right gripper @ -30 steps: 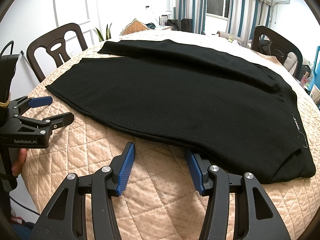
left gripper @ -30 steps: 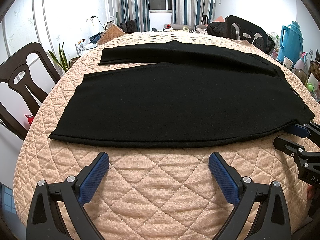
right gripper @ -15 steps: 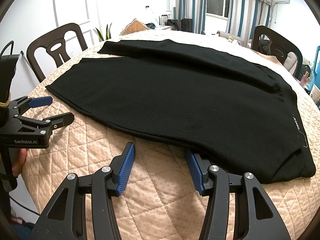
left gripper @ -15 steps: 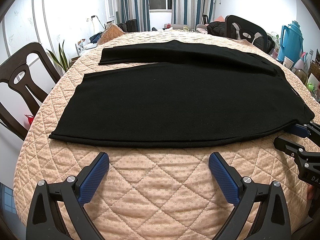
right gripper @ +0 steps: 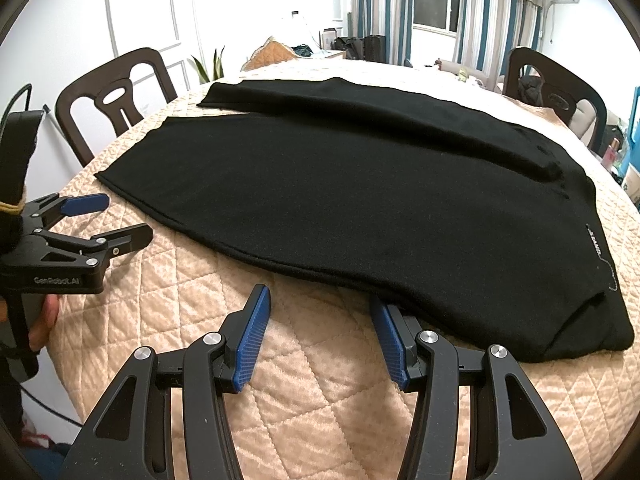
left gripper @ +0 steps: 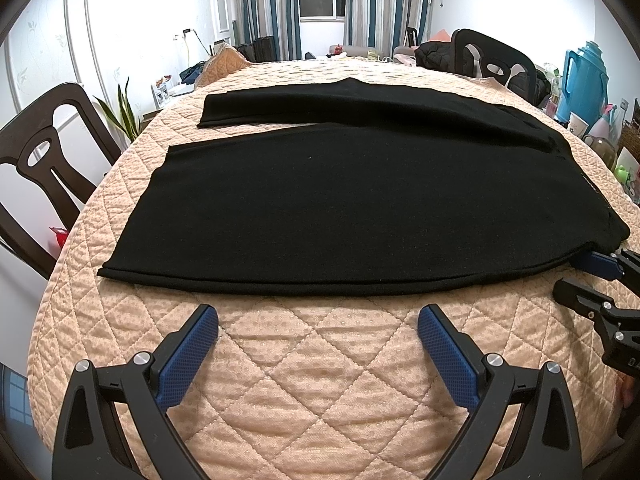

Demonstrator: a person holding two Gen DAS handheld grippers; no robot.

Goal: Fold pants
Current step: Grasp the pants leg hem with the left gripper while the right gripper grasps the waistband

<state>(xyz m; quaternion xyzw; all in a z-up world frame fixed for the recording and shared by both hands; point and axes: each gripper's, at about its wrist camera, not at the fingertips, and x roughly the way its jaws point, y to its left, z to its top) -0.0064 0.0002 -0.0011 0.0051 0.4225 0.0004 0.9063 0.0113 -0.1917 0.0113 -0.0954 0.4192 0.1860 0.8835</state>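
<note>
Black pants lie spread flat on a table with a quilted peach cover, legs to the left, waist to the right; they also show in the right wrist view. My left gripper is open and empty, just short of the near leg's long edge. My right gripper is open and empty at the pants' near edge towards the waist; its right fingertip touches the hem. Each gripper shows in the other's view: the right one and the left one.
Dark wooden chairs stand at the left and far right. A blue thermos and small items crowd the right edge. The table's near edge curves close to the grippers.
</note>
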